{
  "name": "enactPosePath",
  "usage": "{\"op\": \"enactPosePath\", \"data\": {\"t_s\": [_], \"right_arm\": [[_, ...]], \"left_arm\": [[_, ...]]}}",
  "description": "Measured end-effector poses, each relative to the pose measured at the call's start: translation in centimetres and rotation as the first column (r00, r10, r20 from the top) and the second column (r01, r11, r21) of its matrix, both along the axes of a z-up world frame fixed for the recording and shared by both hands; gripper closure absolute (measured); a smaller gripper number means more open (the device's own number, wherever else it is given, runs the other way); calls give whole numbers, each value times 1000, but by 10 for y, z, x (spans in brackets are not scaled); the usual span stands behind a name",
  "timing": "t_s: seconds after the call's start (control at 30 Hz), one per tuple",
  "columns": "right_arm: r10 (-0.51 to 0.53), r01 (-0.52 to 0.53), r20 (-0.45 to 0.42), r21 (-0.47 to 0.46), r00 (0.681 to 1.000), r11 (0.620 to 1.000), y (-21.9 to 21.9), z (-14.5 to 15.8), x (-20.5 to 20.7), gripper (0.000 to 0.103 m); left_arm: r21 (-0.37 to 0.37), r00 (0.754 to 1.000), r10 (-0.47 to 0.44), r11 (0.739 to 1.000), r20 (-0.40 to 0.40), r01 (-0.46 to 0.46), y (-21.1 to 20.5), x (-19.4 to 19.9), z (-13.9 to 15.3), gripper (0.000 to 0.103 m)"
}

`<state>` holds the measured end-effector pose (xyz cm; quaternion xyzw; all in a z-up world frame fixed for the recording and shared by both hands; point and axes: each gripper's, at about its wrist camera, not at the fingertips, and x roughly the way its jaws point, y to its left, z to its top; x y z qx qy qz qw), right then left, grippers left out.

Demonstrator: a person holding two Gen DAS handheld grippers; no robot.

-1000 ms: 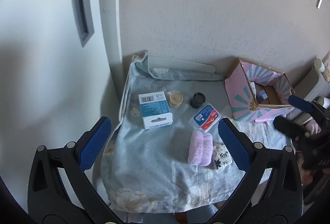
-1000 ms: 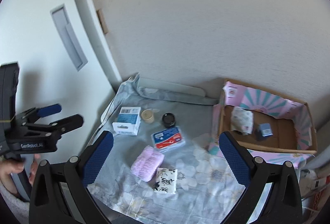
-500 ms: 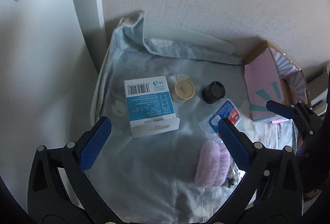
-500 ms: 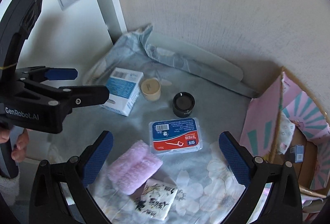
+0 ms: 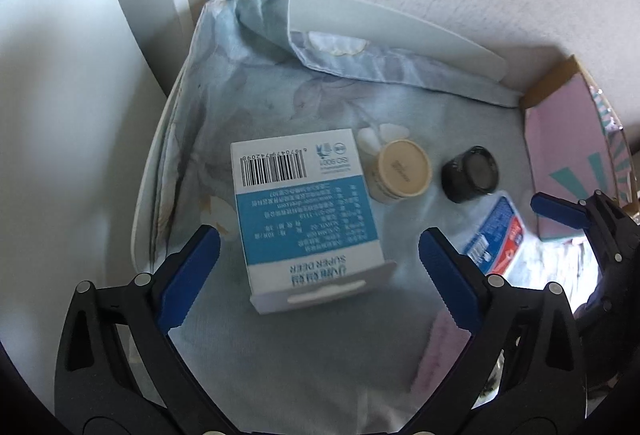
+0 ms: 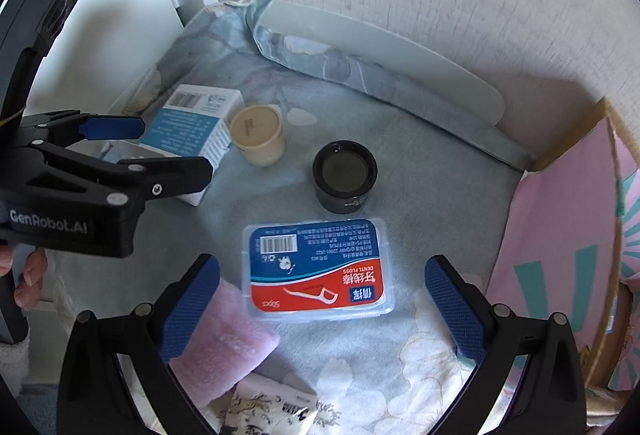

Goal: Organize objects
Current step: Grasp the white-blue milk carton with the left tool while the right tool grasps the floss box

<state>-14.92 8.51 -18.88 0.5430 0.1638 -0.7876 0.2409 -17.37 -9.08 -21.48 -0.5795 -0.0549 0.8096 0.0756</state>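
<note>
Both grippers have come down and forward since a second ago, so the things on the pale blue flowered cloth over the counter now fill each view.

Far left lies the white-and-blue cardboard box with a barcode, flat on the cloth. The left gripper hovers over it with its fingers spread wide, holding nothing. The box sits between them and slightly ahead, its long axis running near to far, roughly along the fingers, so its narrower width faces the gap. The left hand looks much the nearer to it.

Just right of the box stands a small cream round jar, then a black round jar, apart from it.

Nearer lies the clear flat plastic floss-pick box with a blue-and-red label. The right gripper is above it, fingers wide and empty; its long axis runs left to right, across the gap. A pink fluffy roll touches that box's near left corner.

Far right stands the pink cardboard carton with teal rays, likely where things go.
</note>
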Motion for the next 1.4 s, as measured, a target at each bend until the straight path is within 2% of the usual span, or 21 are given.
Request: {"op": "enactPosePath", "data": {"t_s": [0.2, 0.3, 0.4, 0.47, 0.5, 0.77, 1.03, 1.23, 1.4], "right_arm": [[-2, 1, 15, 14, 1000, 1000, -2, -11, -5, 1], [-6, 6, 22, 18, 1000, 1000, -3, -14, -7, 3], [-10, 9, 39, 12, 999, 1000, -4, -15, -8, 14], [-5, 5, 54, 14, 999, 1000, -5, -17, -8, 24], [-3, 2, 57, 13, 998, 1000, -6, -17, -8, 25], [-7, 6, 29, 9, 1000, 1000, -6, -6, -9, 26], [-53, 53, 15, -30, 999, 998, -1, 21, -9, 26], [-89, 89, -5, -58, 996, 994, -2, 54, 5, 26], [-123, 120, -32, -78, 992, 990, 15, 86, 29, 26]], "left_arm": [[-29, 1000, -5, 1000, 2, 5, 2, -7, -9, 22], [-42, 1000, -7, 999, -5, 7, 1, -9, -8, 34], [-36, 1000, -6, 999, -4, 6, -1, -10, -8, 35], [-36, 1000, -7, 999, -3, 7, -1, -10, -8, 35], [-35, 1000, -5, 999, -3, 5, -2, -11, -8, 35], [-22, 1000, 3, 1000, -10, -3, -9, -8, -1, 36], [-4, 999, 6, 1000, -52, -6, -14, 3, 23, 35], [17, 995, -4, 1000, -99, 5, 0, 21, 57, 35], [29, 988, -17, 999, -153, 22, 7, 32, 89, 36]]}}
